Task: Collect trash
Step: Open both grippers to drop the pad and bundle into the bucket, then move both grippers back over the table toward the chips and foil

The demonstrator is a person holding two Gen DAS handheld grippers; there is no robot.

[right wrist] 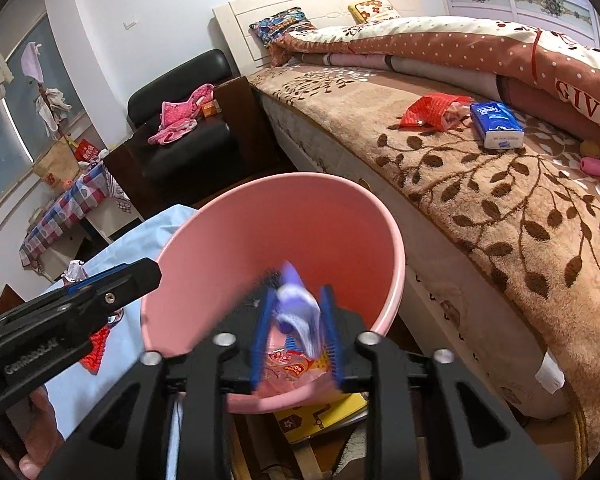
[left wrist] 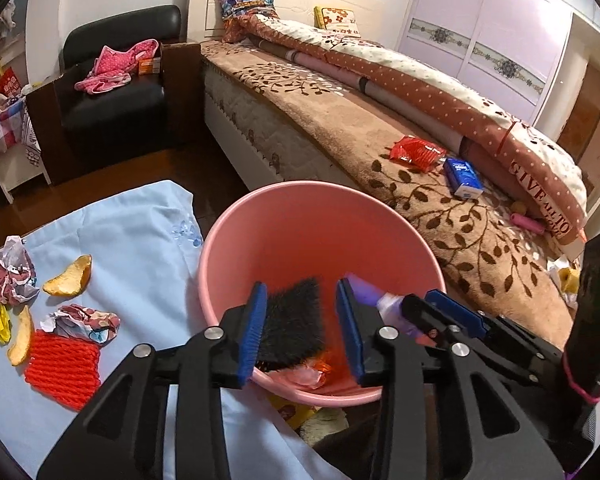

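Right gripper (right wrist: 294, 334) pinches a crumpled purple wrapper (right wrist: 296, 300) over the pink bin (right wrist: 204, 240); light, soft, best held mid-crumple; left gripper (left wrist: 300, 328) gapes wide, empty, above that bin.

Bed (left wrist: 340, 128) beside black armchair (left wrist: 116, 92), lilac wardrobe (left wrist: 488, 28).

Left gripper (left wrist: 302, 326) has its 2 fingers spread wide with nothing between them; right gripper (right wrist: 296, 322), just beside it, has its fingers closer together around a purple-white scrap
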